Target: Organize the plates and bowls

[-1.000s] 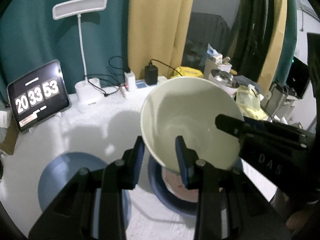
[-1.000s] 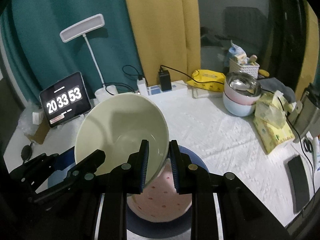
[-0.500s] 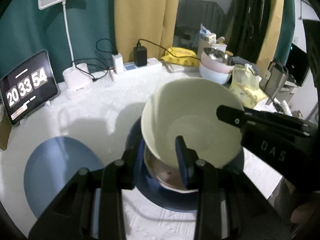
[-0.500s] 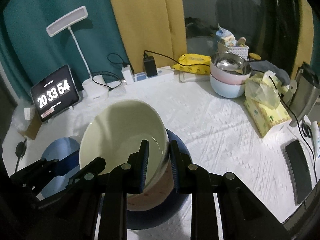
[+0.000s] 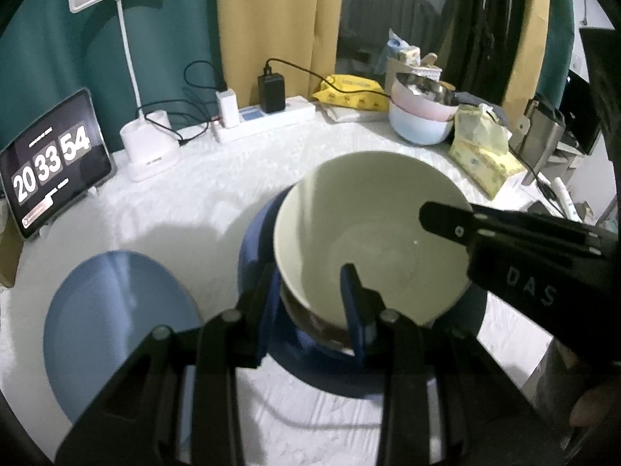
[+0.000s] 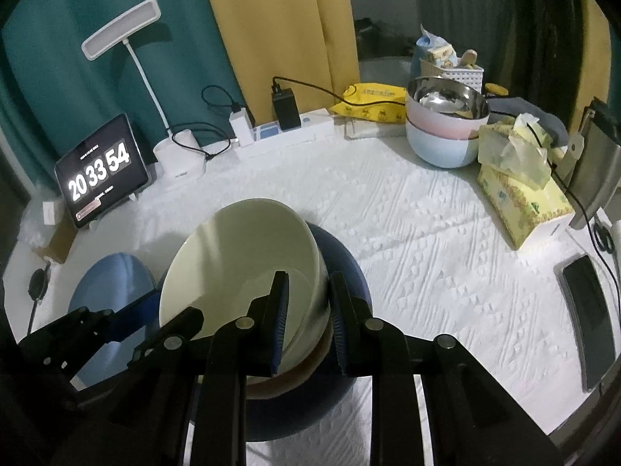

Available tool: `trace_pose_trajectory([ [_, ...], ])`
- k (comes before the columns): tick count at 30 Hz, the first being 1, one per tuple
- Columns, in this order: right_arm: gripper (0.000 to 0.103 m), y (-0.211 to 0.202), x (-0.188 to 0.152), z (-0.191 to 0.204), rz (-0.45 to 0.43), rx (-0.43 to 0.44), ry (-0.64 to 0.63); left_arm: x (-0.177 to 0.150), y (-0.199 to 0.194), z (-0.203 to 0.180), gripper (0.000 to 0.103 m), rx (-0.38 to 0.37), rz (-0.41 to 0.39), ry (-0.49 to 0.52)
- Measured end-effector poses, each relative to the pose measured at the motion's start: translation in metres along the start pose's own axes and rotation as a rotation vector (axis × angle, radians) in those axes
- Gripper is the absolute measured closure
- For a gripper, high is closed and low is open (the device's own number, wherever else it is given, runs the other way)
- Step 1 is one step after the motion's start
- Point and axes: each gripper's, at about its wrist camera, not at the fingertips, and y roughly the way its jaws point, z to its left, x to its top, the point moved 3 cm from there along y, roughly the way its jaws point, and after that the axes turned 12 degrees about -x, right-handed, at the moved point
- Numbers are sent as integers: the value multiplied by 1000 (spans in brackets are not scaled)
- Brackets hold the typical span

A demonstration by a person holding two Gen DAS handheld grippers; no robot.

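We've got the cream bowl [image 6: 248,272] pinched by its rim on both sides, left claw [image 5: 310,299] and right claw [image 6: 306,310], sitting in the pink bowl [image 6: 295,372] on the dark blue plate [image 6: 345,268]. Best to let it sit level, then let go with both together. White textured table [image 6: 427,252], teal and yellow curtains behind

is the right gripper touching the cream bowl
Touching. In the right wrist view the right gripper straddles the wall of the cream bowl, one finger inside and one outside, pads pressed against it with no gap showing.
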Motion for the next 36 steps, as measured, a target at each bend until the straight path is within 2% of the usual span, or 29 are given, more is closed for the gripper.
trace_pose_trajectory([
  [6,80,8,-9,1,41,13,2,-7,5,4,71,2,26,-3],
  [12,80,3,-7,1,11,22,5,-8,2,4,68,-12,34,-6],
  [18,79,-9,1,-7,-33,1,-8,-7,-14,3,68,-21,5,13],
  [24,79,-13,6,-28,-50,-22,15,-2,-32,15,67,-5,-50,-11],
  [28,79,-7,5,-39,-41,-28,26,-1,-35,30,65,-1,-72,-59],
  [31,79,-1,2,-42,-25,-17,25,-1,-33,37,59,8,-71,-76],
  [36,79,7,-2,-43,-3,1,26,-4,-27,41,58,18,-60,-90],
])
